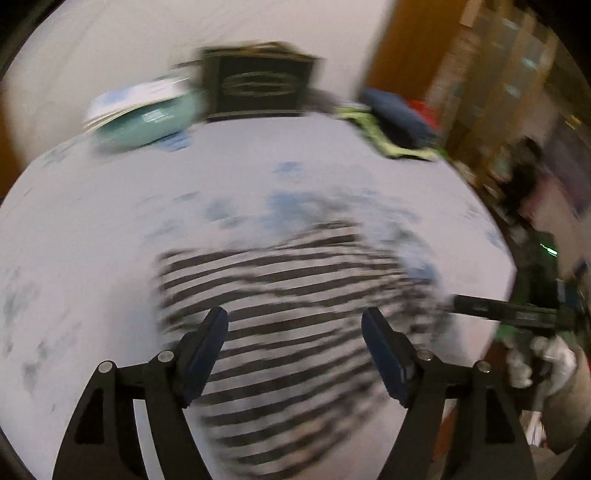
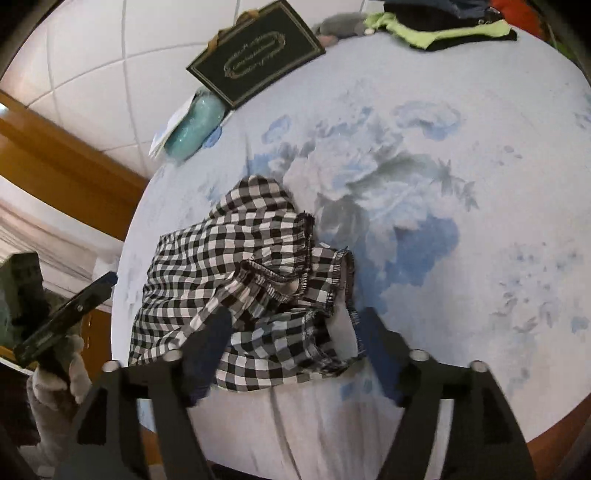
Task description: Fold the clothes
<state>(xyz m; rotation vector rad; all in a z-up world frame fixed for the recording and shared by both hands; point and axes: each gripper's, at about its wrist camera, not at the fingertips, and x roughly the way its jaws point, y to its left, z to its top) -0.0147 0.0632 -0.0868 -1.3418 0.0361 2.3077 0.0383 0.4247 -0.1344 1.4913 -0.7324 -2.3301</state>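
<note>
A black-and-white checked garment (image 2: 236,266) lies crumpled on the table's near left part, its frilled hems turned up. My right gripper (image 2: 295,332) is open just above its near edge, the cloth between the wide fingers and no pad pressing on it. The left wrist view is blurred, so the garment (image 1: 288,295) looks striped. My left gripper (image 1: 295,325) is open over it and holds nothing. A gloved hand (image 2: 55,373) holds the left gripper (image 2: 99,286) off the table's left edge. The right gripper (image 1: 458,301) shows at the right.
A pale blue floral cloth (image 2: 480,184) covers the round table. At the far edge stand a black box with a gold ornament (image 2: 258,55), a teal pouch (image 2: 195,125) and a pile of green and dark clothes (image 2: 443,29). A tiled wall lies behind.
</note>
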